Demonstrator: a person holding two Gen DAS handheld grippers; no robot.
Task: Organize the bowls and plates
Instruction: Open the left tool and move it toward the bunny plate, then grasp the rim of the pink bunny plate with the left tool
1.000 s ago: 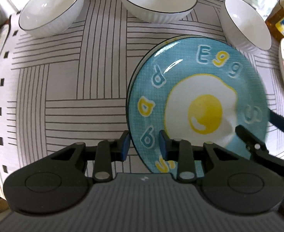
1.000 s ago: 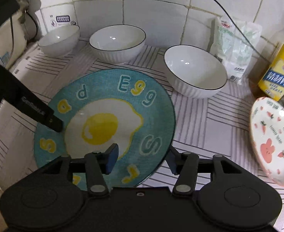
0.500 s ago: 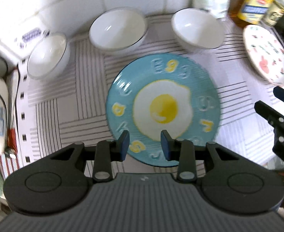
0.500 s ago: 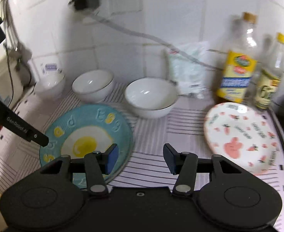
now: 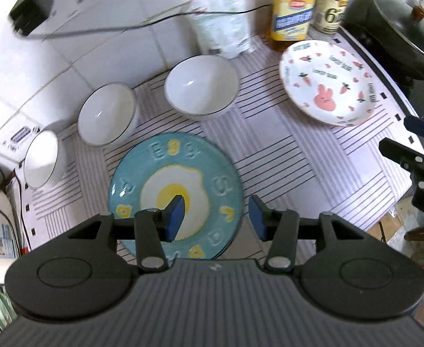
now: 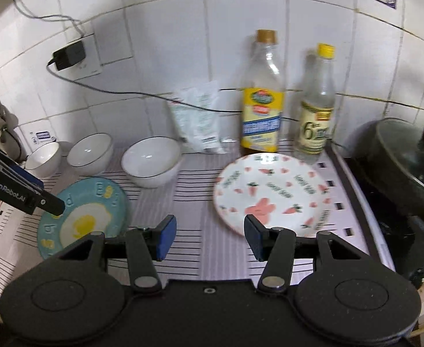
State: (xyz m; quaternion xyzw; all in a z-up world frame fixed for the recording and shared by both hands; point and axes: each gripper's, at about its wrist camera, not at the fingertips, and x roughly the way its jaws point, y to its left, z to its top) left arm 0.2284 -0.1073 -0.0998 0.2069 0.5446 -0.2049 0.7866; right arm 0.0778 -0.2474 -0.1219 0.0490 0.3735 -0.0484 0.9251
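Note:
A blue plate (image 5: 183, 179) with a fried-egg picture lies flat on the striped mat (image 5: 284, 156). Behind it, along the tiled wall, stand three white bowls (image 5: 202, 85) (image 5: 106, 114) (image 5: 41, 159). At the right lies a white plate with a pink bunny (image 5: 326, 81). My left gripper (image 5: 216, 217) hovers well above the blue plate's near edge; its jaws are opening and hold nothing. My right gripper (image 6: 209, 238) stands open and empty over the mat, between the blue plate (image 6: 87, 214) and the bunny plate (image 6: 272, 193).
Two bottles (image 6: 261, 107) (image 6: 317, 115) and a white bag (image 6: 200, 121) stand against the wall behind the bunny plate. A dark lidded pot (image 6: 402, 159) sits to the right, off the mat. A plug and cord (image 6: 69, 56) hang on the wall.
Both grippers have risen and drawn back from the blue plate, which stays flat on the mat. The left jaws have widened. The bunny plate, bottles and pot have come into view.

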